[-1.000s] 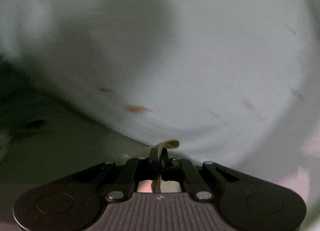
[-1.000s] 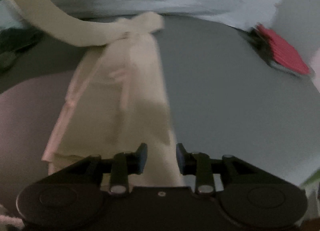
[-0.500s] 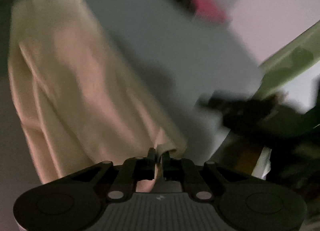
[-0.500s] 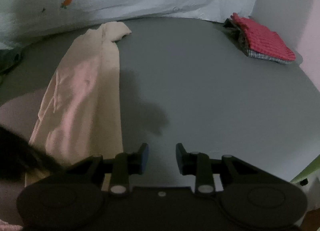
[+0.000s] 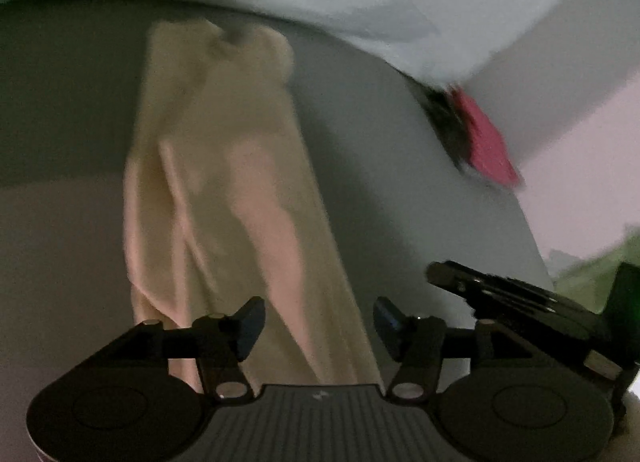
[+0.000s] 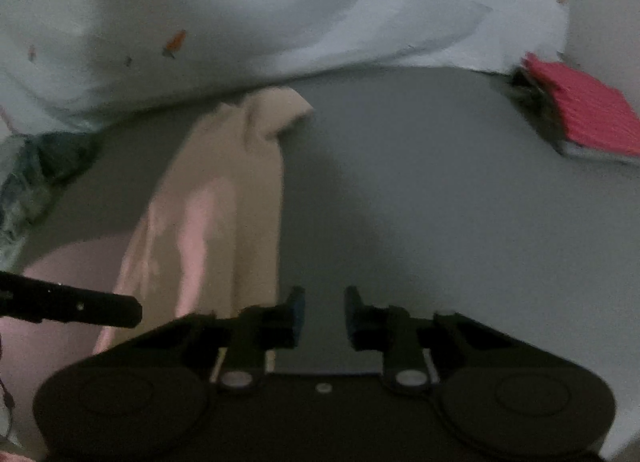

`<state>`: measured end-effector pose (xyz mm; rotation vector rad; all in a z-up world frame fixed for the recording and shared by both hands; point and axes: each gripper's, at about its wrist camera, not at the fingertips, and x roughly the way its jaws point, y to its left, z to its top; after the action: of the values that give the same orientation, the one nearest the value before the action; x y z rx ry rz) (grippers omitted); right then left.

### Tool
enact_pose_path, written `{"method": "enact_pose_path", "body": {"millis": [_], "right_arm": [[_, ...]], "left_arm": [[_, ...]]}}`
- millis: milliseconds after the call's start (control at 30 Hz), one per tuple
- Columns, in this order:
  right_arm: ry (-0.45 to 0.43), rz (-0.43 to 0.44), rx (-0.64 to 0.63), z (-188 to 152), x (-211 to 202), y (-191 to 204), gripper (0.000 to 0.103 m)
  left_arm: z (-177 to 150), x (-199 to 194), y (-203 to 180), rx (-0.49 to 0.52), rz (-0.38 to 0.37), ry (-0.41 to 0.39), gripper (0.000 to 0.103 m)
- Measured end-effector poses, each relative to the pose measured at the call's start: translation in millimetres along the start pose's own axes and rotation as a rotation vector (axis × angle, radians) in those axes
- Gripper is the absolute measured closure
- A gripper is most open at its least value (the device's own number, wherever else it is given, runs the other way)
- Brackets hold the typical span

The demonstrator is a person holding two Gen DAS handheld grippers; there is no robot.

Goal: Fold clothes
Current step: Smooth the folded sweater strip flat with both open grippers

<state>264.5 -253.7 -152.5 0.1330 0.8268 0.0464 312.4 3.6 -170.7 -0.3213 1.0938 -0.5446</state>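
A cream garment (image 5: 224, 181) lies folded into a long narrow strip on the grey surface (image 5: 380, 165), running away from me. My left gripper (image 5: 318, 322) is open and empty just above its near end. The garment also shows in the right wrist view (image 6: 216, 205), left of my right gripper (image 6: 324, 312), which is open and empty over bare grey surface (image 6: 440, 201). The right gripper's body (image 5: 520, 298) shows at the right of the left wrist view. A left gripper finger (image 6: 72, 306) pokes in at the left of the right wrist view.
A folded red and grey cloth (image 6: 584, 113) lies at the far right; it also shows in the left wrist view (image 5: 484, 133). A white sheet with small carrot prints (image 6: 280, 13) hangs behind. A dark green cloth (image 6: 36, 169) sits at the far left.
My left gripper was shut on the cream garment's edge and swung it over; now it is open and the garment lies flat. The right gripper stayed open.
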Motion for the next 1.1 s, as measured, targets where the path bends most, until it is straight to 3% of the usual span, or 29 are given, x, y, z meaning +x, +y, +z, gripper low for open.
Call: {"method": "enact_pose_path", "body": {"millis": [133, 333, 433, 567, 733, 767, 867, 933, 1100], "right_arm": [[-0.02, 0.092, -0.044, 35.7, 23.5, 8.5, 0.092], [-0.029, 0.174, -0.089, 99.2, 79.8, 24.0, 0.081], [-0.015, 0.194, -0.073, 134.0, 110.8, 34.7, 0.077], [-0.012, 0.245, -0.056, 175.4, 154.8, 48.5, 0.069], [0.056, 0.226, -0.086, 200.2, 217.5, 72.6, 0.059], [0.085, 0.214, -0.086, 202.1, 231.0, 76.9, 0.062], [0.141, 0.152, -0.085, 200.5, 258.3, 86.8, 0.101], [0.114, 0.176, -0.058, 200.7, 257.4, 89.5, 0.101], [-0.063, 0.424, 0.045, 215.2, 212.7, 92.4, 0.101]], "left_arm": [[15.4, -8.7, 14.1, -0.088, 0.043, -0.076, 0.04], [46.6, -10.5, 36.3, -0.183, 0.144, -0.162, 0.034], [59.7, -13.7, 57.3, -0.267, 0.152, -0.185, 0.033], [73.6, -1.1, 80.9, -0.331, 0.186, -0.188, 0.031], [84.8, 14.5, 105.9, -0.398, 0.196, -0.169, 0.031], [86.8, 18.5, 108.8, -0.41, 0.199, -0.169, 0.031], [93.8, 27.2, 117.0, -0.428, 0.214, -0.166, 0.031], [98.2, 29.8, 119.8, -0.426, 0.22, -0.168, 0.031], [101.7, 30.9, 124.0, -0.415, 0.224, -0.173, 0.031]]}}
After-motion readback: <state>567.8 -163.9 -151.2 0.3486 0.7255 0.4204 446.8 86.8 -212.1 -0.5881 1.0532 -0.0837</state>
